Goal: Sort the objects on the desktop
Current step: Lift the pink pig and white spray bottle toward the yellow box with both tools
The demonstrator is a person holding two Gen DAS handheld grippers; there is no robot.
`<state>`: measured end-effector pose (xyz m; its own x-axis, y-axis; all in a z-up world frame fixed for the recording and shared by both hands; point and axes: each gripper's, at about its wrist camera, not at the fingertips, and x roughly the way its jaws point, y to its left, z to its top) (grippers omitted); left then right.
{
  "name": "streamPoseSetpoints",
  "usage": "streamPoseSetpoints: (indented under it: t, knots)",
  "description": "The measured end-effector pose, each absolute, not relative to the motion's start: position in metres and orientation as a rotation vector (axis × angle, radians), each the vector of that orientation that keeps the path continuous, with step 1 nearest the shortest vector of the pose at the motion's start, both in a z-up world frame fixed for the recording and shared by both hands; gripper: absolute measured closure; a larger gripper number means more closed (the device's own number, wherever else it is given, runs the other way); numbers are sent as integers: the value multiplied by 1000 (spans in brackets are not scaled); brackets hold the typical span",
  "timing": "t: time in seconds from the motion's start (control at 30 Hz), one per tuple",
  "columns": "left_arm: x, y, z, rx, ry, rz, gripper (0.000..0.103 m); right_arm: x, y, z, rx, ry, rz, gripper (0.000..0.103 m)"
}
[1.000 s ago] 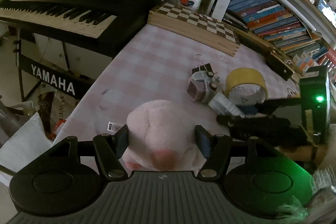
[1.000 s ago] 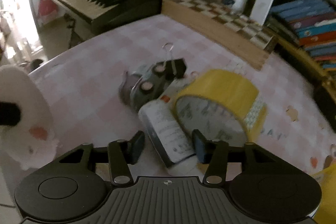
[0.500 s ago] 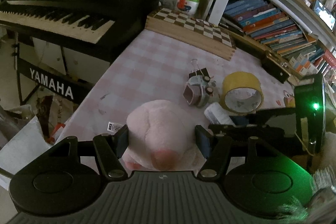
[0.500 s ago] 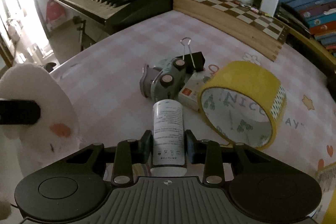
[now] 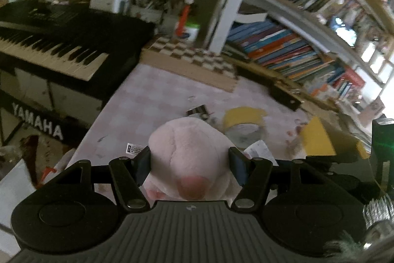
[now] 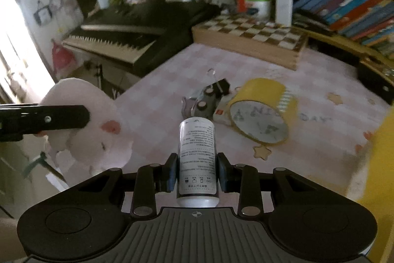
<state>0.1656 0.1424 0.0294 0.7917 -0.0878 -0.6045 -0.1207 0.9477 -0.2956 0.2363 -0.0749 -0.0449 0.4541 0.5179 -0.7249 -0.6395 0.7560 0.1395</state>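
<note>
Left wrist view, lower centre: left gripper [image 5: 190, 162], fingers pressed against both sides of a pink plush toy [image 5: 189, 152], which fills the gap between them and sits above the pink checked tabletop [image 5: 152, 100]. Right of the toy in the same frame: a yellow tape roll [image 5: 243, 121], partly hidden, and a white label edge just beside the right finger. Upper left: black Yamaha keyboard [image 5: 61, 41]. Centre, at the table's far edge: wooden chessboard [image 5: 192, 58]. Upper right: shelves of books [image 5: 290, 53], blurred.

Right wrist view, lower centre: right gripper [image 6: 197, 170], fingers drawn narrow and clamped on a white bottle [image 6: 197, 154] with a printed label, its length pointing away from the camera and clear of the table. Beyond it, mid-frame on the tabletop [image 6: 160, 90]: a grey toy car [image 6: 200, 102] touching a black binder clip [image 6: 220, 86]; a small white box [image 6: 221, 112] just beside them; the tape roll [image 6: 262, 110] lying on its side against that box. Left edge: the plush toy [image 6: 81, 125] held off the table, one black finger [image 6: 49, 118] of the other gripper across it. Right edge: a yellow object [image 6: 379, 164], blurred and cut off.
</note>
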Motion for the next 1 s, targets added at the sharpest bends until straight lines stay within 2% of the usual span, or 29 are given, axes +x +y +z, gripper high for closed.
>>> streamPoseSetpoints:
  t: [0.37,1.0]
  knots:
    - [126,125,37,-317,632,-132,41,175,-106,-19,-119,791,598,70]
    - [46,105,18,-242,733,-338,41,53,-135,-41,-27,881,412,70]
